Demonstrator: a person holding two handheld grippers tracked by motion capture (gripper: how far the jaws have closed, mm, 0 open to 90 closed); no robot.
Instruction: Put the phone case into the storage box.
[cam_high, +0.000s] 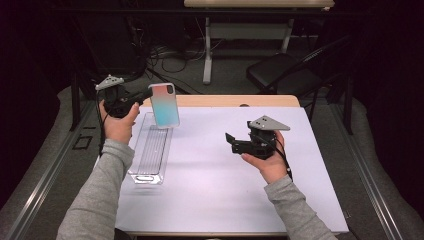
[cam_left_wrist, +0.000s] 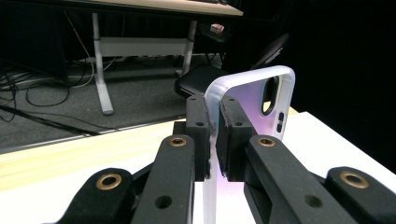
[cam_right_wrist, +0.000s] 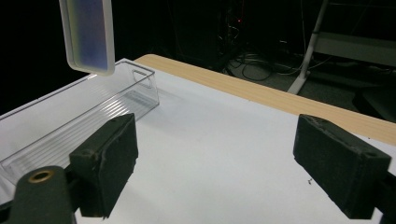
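High view: the left claw (cam_high: 145, 95) carries the phone case (cam_high: 164, 105) upright above the clear tray (cam_high: 150, 150) on the counter (cam_high: 215, 170).

Left gripper view: pads pinch the case's edge.

Right gripper view: the right claw (cam_right_wrist: 215, 163) gapes wide, empty. Next, lower the case into the tray, I judge.

Your left tool (cam_high: 145, 95) is matte black, with brass-coloured rings at the pivots and a pale grey three-cornered plate on top; the phone case (cam_high: 164, 105) in it fades from coral pink at the top to teal blue at the bottom, with a milky white translucent rim; seen from your left tool its inside looks pale lilac. Your right tool (cam_high: 231, 141) is the same black with the same grey plate. The bin (cam_high: 150, 150) is clear plastic with fine ribbed lines along its floor. The tabletop (cam_high: 215, 170) is covered in plain white, with a light wood strip at the far edge. Your sleeves (cam_high: 95, 195) are heather grey.
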